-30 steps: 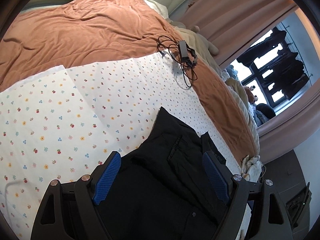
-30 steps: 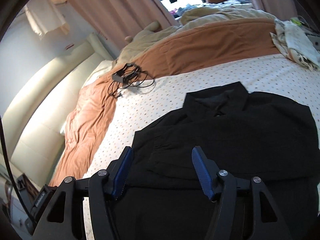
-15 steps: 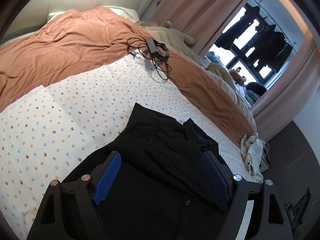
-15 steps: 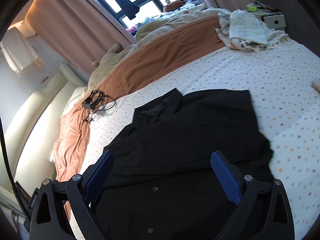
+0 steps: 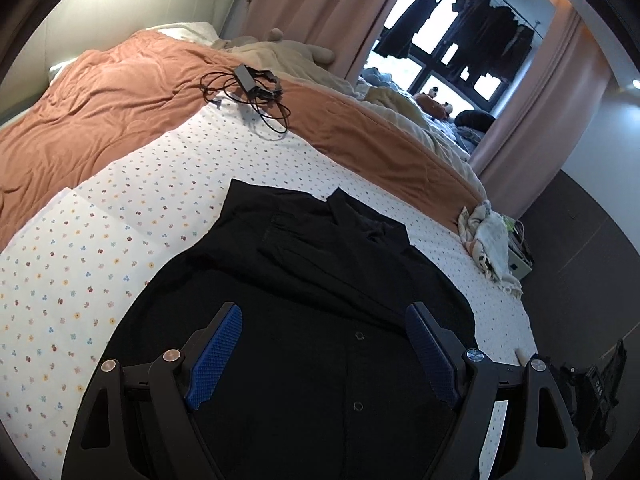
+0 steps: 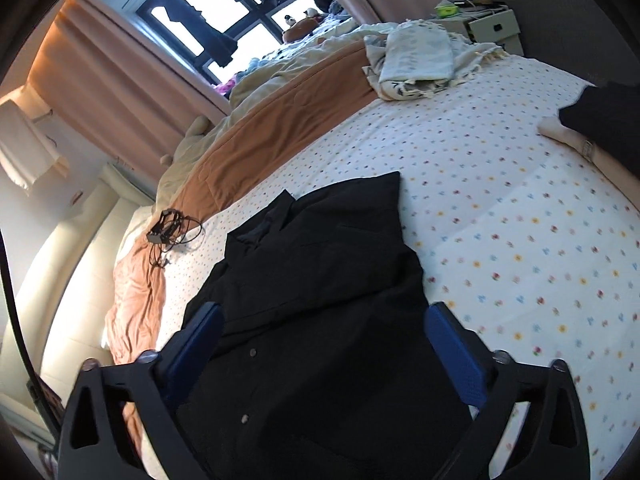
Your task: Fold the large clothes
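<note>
A black button-up shirt (image 5: 320, 280) lies on the white floral sheet (image 5: 100, 240), collar away from me, with both sleeves folded in over the body. It also shows in the right wrist view (image 6: 320, 280). My left gripper (image 5: 324, 336) is open and empty, raised above the shirt's lower part. My right gripper (image 6: 324, 332) is open and empty, also raised above the shirt's lower part near the buttons.
An orange-brown blanket (image 5: 100, 100) covers the far side of the bed. A charger with tangled cable (image 5: 252, 88) lies on it. A pile of pale cloth (image 6: 416, 56) sits at the bed's corner by a nightstand (image 6: 492, 28). A forearm in a black sleeve (image 6: 600, 128) rests at the right.
Both grippers have lifted and pulled back from the shirt. The right gripper has opened wider. More of the shirt and bed is in view.
</note>
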Demonstrator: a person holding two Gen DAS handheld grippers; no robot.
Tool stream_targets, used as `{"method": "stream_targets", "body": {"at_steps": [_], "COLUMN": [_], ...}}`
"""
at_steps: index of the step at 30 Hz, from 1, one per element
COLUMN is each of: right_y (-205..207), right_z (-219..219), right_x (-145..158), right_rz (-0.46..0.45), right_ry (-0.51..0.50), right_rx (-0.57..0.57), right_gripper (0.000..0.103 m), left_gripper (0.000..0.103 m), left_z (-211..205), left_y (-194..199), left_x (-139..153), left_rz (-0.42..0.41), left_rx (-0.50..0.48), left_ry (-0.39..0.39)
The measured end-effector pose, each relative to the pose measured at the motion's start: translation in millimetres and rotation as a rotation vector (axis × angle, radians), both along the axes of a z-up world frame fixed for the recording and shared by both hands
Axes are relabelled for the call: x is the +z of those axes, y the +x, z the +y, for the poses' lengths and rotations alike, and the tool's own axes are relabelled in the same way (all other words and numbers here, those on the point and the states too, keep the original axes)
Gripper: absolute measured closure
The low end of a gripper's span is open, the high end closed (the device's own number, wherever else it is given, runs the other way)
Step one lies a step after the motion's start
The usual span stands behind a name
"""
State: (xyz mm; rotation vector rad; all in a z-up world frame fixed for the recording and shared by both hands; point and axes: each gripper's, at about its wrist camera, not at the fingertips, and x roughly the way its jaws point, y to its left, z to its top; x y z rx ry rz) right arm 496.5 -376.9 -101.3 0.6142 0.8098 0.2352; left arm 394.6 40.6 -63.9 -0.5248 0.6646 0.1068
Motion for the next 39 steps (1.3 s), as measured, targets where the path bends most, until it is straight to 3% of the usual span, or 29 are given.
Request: {"method": "stream_targets", "body": {"at_steps": [4,11,24,28,32,39], "right_y": [-26.8,-80.1,-193.0,-218.4,-239.0,-266.3], "right_z": [-15.4,-26.5,-63.2,-76.6,-85.4,-89.7], "right_x": [-4.1,-5.6,0.1,1.5,-5.0,-27.7], "right_rz": [0.001,-0.026,-0.046,-0.051,-0.053,-0.030], "right_ry": [0.000,0.039,-0.014,-0.021,0.005,0.027], "right_rx": [-0.032,-0.002,-0.026,-0.010,0.015,0.033], "right_gripper": [0.000,0.000,0.000,0.001,0.013,0.018], "left_gripper": [0.019,0.019,0.019,0.019,0.019,0.020], "left_z": [-10.9,-2.4,29.8,41.9,48.6,61.1], "left_y": [-31.7,-97.6,-220.8,-255.2,-275.0,-308.7], "left_x": [10.0,33.7,57.3,49.6,35.9,3.8], "left_rz": [0.004,-0.047,-0.097,-0.097,-0.086,-0.070], "left_rx": [-0.048,-0.050,0.015,0.034,0.039,0.044], "left_ry": [0.069,0.112,0.076,0.048,0.016,-0.027]}}
